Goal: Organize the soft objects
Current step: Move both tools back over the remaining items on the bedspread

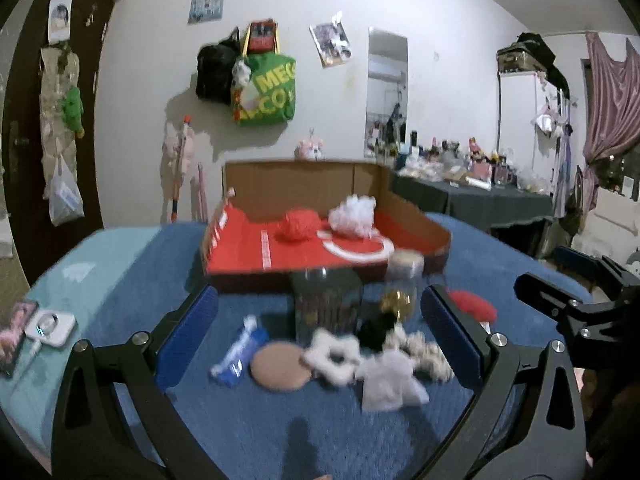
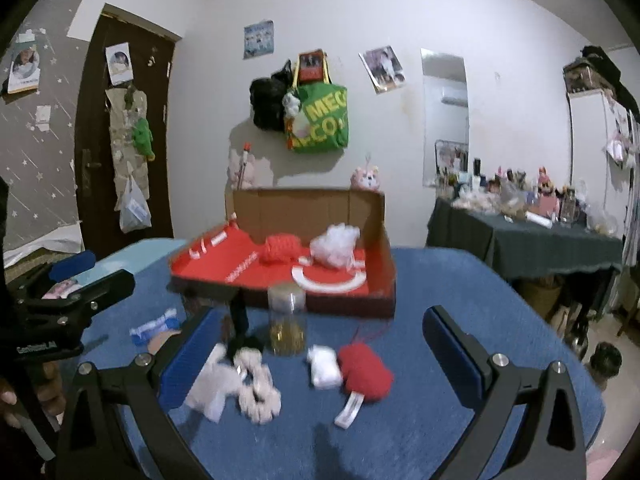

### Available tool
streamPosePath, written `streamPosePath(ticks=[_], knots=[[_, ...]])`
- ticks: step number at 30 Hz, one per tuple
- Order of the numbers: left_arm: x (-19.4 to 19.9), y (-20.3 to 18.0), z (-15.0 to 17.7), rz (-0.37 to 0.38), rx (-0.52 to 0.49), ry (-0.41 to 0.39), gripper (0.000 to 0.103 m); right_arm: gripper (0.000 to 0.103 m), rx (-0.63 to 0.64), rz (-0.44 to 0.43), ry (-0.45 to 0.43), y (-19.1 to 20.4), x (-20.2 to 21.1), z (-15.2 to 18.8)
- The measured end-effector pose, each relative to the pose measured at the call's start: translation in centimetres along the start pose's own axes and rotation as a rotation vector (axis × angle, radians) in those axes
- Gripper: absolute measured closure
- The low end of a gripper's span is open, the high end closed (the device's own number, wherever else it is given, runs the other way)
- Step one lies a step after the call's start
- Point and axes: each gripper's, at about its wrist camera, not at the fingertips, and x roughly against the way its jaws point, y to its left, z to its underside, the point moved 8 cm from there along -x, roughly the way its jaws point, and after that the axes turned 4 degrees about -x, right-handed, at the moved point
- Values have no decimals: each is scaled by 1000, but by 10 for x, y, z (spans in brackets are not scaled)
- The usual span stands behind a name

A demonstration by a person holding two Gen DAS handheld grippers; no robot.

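A cardboard box with a red floor (image 1: 296, 252) (image 2: 248, 272) stands on the blue table. In it lie a red yarn ball (image 1: 298, 224) (image 2: 280, 250) and a white fluffy ball (image 1: 354, 214) (image 2: 334, 246). In front lie a white scrunchie (image 1: 330, 356), a fuzzy scrunchie (image 2: 258, 396), a white cloth (image 1: 390, 382) (image 2: 212, 388), a red soft piece (image 2: 364, 372) (image 1: 474, 304) and a small white pad (image 2: 325, 366). My left gripper (image 1: 320, 328) is open above the pile. My right gripper (image 2: 316, 344) is open above the red piece.
A clear jar with gold bits (image 2: 286, 320) (image 1: 402, 284), a dark ribbed cup (image 1: 326, 306), a round cork coaster (image 1: 278, 366) and a blue-white packet (image 1: 240, 350) sit among the soft things. A white device (image 1: 50, 326) lies at left. A cluttered side table (image 2: 528, 236) stands right.
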Motion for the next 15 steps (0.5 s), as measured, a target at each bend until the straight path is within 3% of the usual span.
streamPosePath(ticks=[15], knots=[[-26, 1, 64, -6, 33, 134, 0, 0, -57, 27, 128, -7, -31, 79]])
